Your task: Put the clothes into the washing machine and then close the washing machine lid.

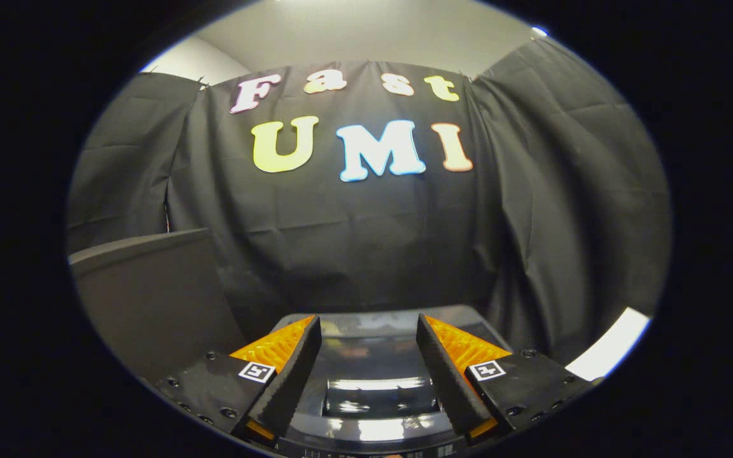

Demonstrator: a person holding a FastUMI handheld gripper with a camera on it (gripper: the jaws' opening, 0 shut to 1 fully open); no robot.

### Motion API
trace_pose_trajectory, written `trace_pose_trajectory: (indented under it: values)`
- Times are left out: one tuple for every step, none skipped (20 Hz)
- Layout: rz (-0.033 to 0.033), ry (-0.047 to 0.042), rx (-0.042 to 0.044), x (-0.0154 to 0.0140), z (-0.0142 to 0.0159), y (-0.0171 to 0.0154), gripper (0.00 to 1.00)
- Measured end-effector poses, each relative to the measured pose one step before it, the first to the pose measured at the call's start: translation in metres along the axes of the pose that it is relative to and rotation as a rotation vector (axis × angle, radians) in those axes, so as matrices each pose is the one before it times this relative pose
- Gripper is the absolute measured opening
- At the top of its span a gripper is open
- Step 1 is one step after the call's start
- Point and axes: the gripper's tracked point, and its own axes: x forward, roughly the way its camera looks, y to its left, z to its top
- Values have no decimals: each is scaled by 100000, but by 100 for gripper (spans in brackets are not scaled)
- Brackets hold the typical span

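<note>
Your claw (368, 356) is spread wide, its 2 fingers (290, 375) well apart and pinching nothing; only air and the machine's top lie between them.

Directly below and just ahead of the fingers sits the dark, glossy, round-cornered top of the washing machine (376, 337). It runs left to right across your line of reach, and its far edge lies just beyond the fingertips. Between the fingers you can see a shiny, dark, recessed panel (379, 388) with bright reflections; I can't tell whether that is the closed lid or an open drum mouth. You are centred over it and looking level at the wall, so the machine lies down and slightly forward from the claw.

No clothes can be made out around the claw or on the machine, so I cannot say which way they lie.

To the left, near you, stands a large flat dark-grey panel (150, 292), tilted up; it may be a raised lid or a board, and it is beside the machine, not touching the claw. To the right, near, is a curved white edge (608, 346). Beyond hangs the black cloth booth wall (366, 242).

My reading: you are at the start, or between steps.
</note>
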Motion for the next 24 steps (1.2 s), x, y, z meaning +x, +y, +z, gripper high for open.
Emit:
trace_pose_trajectory:
  values:
    - [-735, 515, 91, -408, -1159, -366, 95]
    - [311, 632, -460, -526, -1068, -3, 95]
    - [317, 841, -642, -384, -807, -3, 95]
    - [667, 277, -503, -323, -506, 71, 95]
    - [480, -484, -513, -423, -51, 63, 95]
    - [496, -1340, -597, -454, 252, 108, 95]
    - [287, -1209, -1031, -297, 433, 42, 95]
    - [-243, -1808, -707, -339, 427, -94, 95]
    - [-96, -1825, -198, -308, 552, -50, 95]
    - [179, -856, 23, -390, 237, 99, 95]
    - [255, -207, 342, -314, 81, 119, 95]
    - [459, 437, 568, -530, -62, 74, 95]
    - [430, -50, 840, -425, 180, 126, 95]
    - [43, -476, 677, -556, 370, 0, 95]
    - [-224, -706, 416, -666, 490, -60, 95]
    - [-329, -948, 683, -702, 525, -36, 95]
    - [-123, -1055, 759, -708, 652, -43, 95]
    - [-116, -1390, 534, -844, 754, 60, 95]
    - [18, -1540, -206, -925, 929, 135, 95]
    - [-260, -1345, -828, -831, 744, 6, 95]
    - [-159, -1893, -708, -1048, 983, 2, 95]
    - [-322, -1705, -356, -1094, 930, -61, 95]
    - [312, -1437, 122, -1060, 794, 132, 95]
    - [826, -975, 346, -1011, 492, 282, 95]
